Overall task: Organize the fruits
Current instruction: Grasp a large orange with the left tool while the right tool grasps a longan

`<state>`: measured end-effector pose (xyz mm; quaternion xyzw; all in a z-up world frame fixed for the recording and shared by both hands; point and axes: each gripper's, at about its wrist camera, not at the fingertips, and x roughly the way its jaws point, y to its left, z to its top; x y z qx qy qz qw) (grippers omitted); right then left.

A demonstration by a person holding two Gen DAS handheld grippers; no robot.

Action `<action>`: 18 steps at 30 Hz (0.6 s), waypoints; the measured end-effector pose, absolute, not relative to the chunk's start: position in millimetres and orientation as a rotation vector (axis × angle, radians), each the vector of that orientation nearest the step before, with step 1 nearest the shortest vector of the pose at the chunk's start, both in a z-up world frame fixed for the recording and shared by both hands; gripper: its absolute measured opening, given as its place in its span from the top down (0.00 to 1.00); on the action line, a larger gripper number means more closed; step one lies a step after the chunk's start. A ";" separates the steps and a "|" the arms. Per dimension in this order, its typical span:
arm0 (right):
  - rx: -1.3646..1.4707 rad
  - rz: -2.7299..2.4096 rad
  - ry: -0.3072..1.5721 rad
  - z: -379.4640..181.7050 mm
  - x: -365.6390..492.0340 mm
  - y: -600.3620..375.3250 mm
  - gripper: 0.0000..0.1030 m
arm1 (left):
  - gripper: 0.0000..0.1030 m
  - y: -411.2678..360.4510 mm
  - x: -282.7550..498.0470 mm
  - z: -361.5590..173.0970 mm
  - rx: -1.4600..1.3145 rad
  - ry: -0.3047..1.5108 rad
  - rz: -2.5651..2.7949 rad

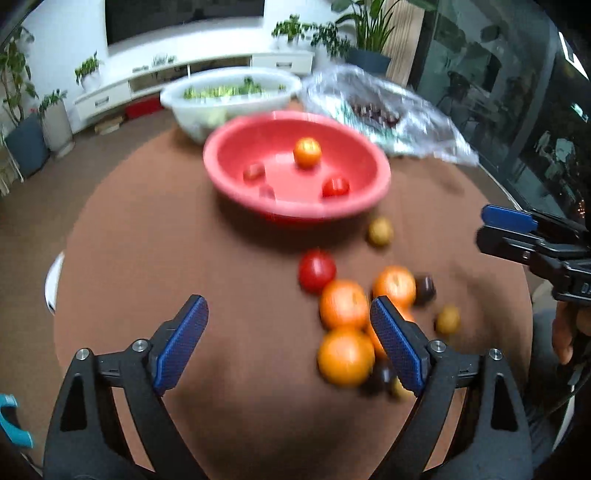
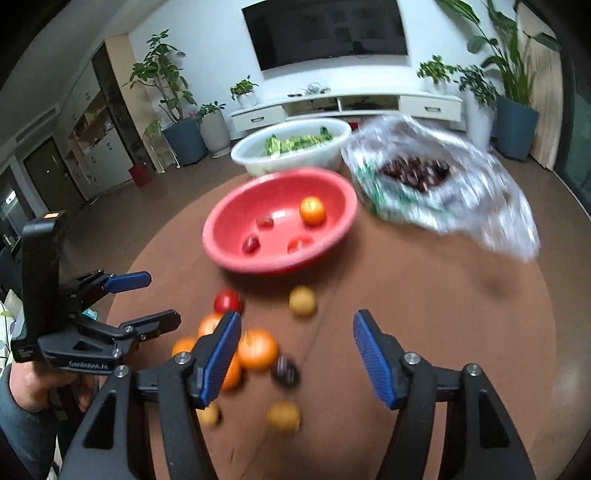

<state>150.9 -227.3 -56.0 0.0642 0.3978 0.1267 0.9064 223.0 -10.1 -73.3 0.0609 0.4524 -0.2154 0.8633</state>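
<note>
A: While both claws are hanging wide apart with nothing between their blue pads, where is the fruit lying?

B: Most of it is sitting loose on the worktop, bunched just in front of the red bowl. The left claw is gaping open over bare cloth, with the oranges just beside its right-hand pad. The right claw is likewise spread and carrying nothing, hovering above the same cluster.

A: And why is the bowl standing where it is?

B: I am guessing it is serving as the collecting place. It is already holding one orange fruit and a few small red ones, so the sorting is looking partly done. A red tomato and a small yellowish fruit are lying nearest its rim, probably easy ones to lift next.

A: What else is occupying the surface?

B: A white basin of greens is sitting behind the red bowl, touching or nearly so, and a crumpled plastic bag with dark reddish fruit is lying to its right. The worktop is looking round and is wearing a brown covering.

A: And the room?

B: A wall television is hanging above a low white cabinet, with potted plants standing on both sides. Both views are blurring, so the smaller dark pieces are staying hard to name.
</note>
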 end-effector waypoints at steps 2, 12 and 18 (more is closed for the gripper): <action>0.143 0.261 0.829 -65.3 134.0 -226.0 0.35 | 0.13 -9.1 210.5 -87.3 0.131 0.980 -0.456; 0.241 0.266 0.869 -88.2 101.4 -234.1 0.35 | 0.14 2.1 196.1 -101.2 0.025 1.016 -0.510; 0.249 0.269 0.873 -88.1 98.6 -232.7 0.36 | 0.33 -5.3 207.4 -104.8 0.004 1.044 -0.558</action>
